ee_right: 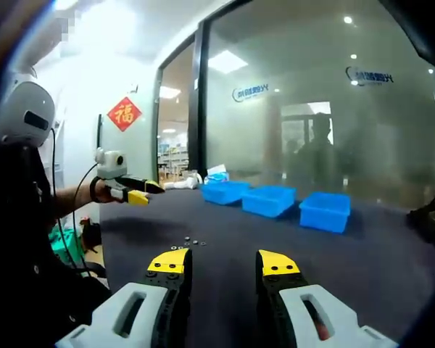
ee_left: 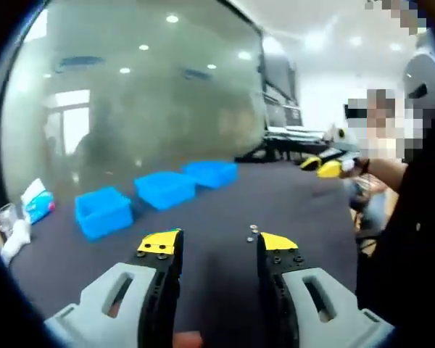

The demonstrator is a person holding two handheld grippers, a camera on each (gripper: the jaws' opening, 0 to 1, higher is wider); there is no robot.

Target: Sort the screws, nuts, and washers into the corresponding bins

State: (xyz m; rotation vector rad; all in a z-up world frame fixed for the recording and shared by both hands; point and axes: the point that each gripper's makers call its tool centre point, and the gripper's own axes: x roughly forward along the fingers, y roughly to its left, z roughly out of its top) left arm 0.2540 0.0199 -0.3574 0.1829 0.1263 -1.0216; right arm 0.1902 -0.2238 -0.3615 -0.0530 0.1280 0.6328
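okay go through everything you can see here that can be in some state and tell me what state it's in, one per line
left gripper: open, nothing between its jaws.
right gripper: open, nothing between its jaws.
three blue bins: upright in a row on the dark table; contents cannot be seen.
small hardware pieces: loose on the table, not yet sorted.

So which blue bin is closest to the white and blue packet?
In the left gripper view, the blue bin at the left end of the row. It sits nearest the packet; the middle bin and far bin lie farther along.
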